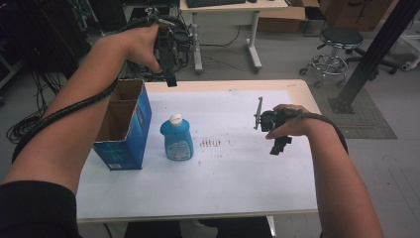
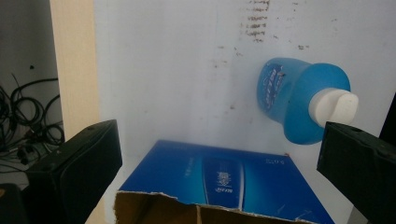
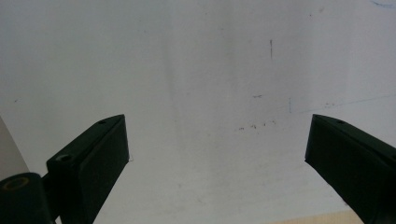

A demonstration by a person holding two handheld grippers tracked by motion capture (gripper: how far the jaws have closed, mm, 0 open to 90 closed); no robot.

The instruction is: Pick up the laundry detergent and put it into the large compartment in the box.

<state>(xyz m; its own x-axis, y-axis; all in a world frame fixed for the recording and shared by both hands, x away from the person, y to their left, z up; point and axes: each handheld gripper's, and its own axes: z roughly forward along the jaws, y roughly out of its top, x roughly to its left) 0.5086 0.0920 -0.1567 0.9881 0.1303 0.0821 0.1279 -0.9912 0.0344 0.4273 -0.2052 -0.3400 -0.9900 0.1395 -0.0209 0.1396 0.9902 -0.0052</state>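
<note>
A blue bottle (image 1: pixel 177 138) with a white cap stands upright on the white table sheet (image 1: pixel 233 168), just right of an open blue cardboard box (image 1: pixel 124 124). My left gripper (image 1: pixel 168 64) hangs high over the table's far edge, behind the box, pointing down. In the left gripper view its jaws stand wide apart with nothing between them, the box (image 2: pixel 224 182) and bottle (image 2: pixel 299 98) below. My right gripper (image 1: pixel 278 144) hovers over the sheet's right part, jaws wide and empty in the right gripper view (image 3: pixel 217 158).
A patch of brown marks (image 1: pixel 210 143) stains the sheet between bottle and right hand. Beyond the table stand a desk (image 1: pixel 233 20), a stool (image 1: pixel 337 44) and tangled cables (image 1: pixel 25 124). A dark slanted post (image 1: pixel 376 49) rises at the right.
</note>
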